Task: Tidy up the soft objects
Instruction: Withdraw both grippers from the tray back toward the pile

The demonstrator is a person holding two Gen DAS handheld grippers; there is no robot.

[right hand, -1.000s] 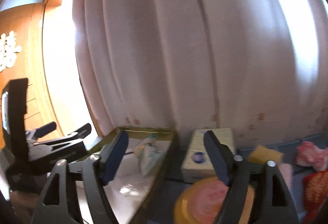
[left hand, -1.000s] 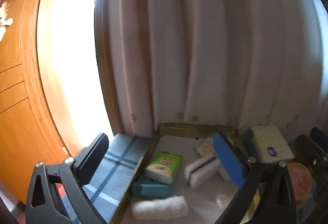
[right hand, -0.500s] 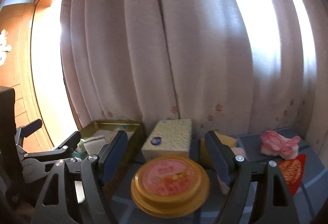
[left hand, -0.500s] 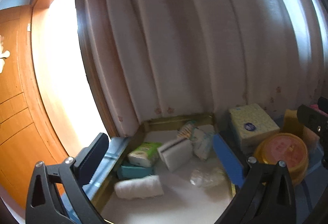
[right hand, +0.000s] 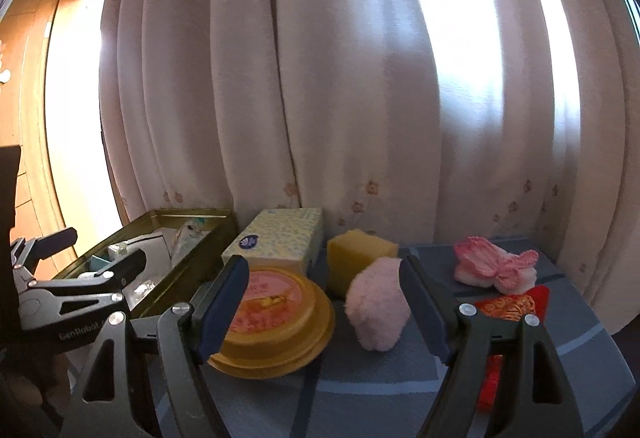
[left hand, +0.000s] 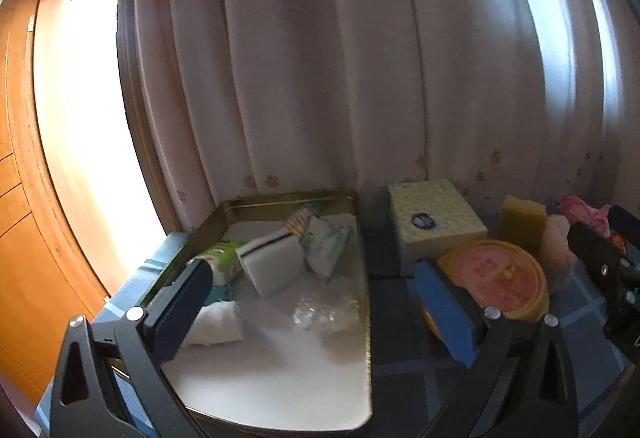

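Technique for the pick, as I judge it: right gripper (right hand: pixel 324 302) should drop straight over the pink fluffy puff (right hand: pixel 378 304), pads bracketing its widest part, then close gently so the soft body compresses without squirting sideways toward the round yellow tin (right hand: pixel 276 318) at its 9 o'clock; lift clear before swinging over to the gold tray (left hand: pixel 366 278)

Right gripper: fingers spread wide, nothing between them. Puff sits on the blue checked cloth (right hand: pixel 400 378) between the two pads, nearer the right pad, apparently not touching either. Yellow sponge (right hand: pixel 360 254) just behind it at 11 o'clock, touching or nearly so; tissue box (right hand: pixel 280 234) further round at 10 o'clock. Pink crinkled item (right hand: pixel 496 266) at 2 o'clock, well apart, with a red and gold packet (right hand: pixel 508 306) in front of it

Left gripper (left hand: pixel 312 306): also spread, empty, hovering over the tray. Tray already holds a white sponge with a dark stripe (left hand: pixel 272 266), a green pack (left hand: pixel 224 262), a white rolled cloth (left hand: pixel 216 322) and small sachets (left hand: pixel 324 246); front half of the white liner is bare, so room remains for the puff

Risk: a hard squeeze could flick the puff against the tin
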